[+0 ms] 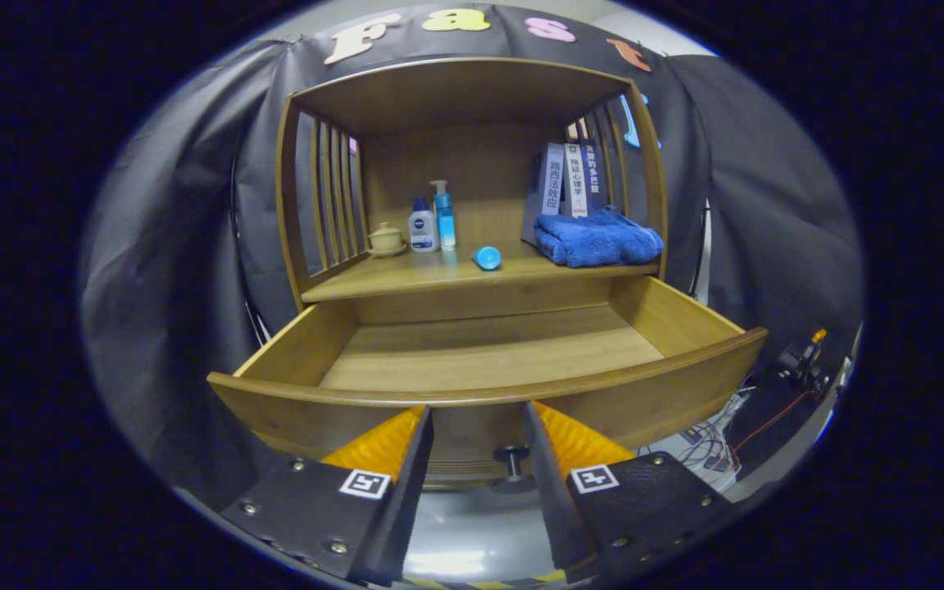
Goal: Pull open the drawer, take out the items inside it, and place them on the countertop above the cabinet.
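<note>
In the gripper view we see the drawer (488, 360) pulled out and its floor bare. Our gripper (476, 434) is released, fingers apart either side of the knob (511, 456). Above the drawer on the countertop (439, 277), the cap (487, 257) and towel (599, 238) lie beyond our fingers.

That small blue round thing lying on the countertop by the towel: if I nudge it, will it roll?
Probably: the blue round thing lies on its side on the countertop, so it may roll. It looks small, likely light. The gripper is open, jaws astride the drawer knob.
</note>
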Demonstrator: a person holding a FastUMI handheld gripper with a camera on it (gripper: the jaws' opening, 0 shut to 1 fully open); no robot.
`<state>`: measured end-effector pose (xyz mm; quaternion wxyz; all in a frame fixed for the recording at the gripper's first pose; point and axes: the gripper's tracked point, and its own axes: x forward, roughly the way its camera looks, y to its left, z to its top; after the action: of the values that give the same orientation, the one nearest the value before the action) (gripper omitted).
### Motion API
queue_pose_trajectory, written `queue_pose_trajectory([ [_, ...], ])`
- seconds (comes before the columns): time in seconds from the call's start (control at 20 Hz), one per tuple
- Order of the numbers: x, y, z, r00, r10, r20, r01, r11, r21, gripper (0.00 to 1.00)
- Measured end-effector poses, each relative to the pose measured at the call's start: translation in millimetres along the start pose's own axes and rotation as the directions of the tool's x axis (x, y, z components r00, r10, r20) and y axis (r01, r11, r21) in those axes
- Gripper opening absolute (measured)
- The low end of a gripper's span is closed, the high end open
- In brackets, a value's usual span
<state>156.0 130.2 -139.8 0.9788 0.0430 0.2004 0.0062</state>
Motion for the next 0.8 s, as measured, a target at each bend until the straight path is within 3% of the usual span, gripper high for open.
queue_pose_trajectory([
  [0.8,47.3,-4.4,26.1,0.999,0.045,0.026,-0.045,0.999,-0.004,0.66],
])
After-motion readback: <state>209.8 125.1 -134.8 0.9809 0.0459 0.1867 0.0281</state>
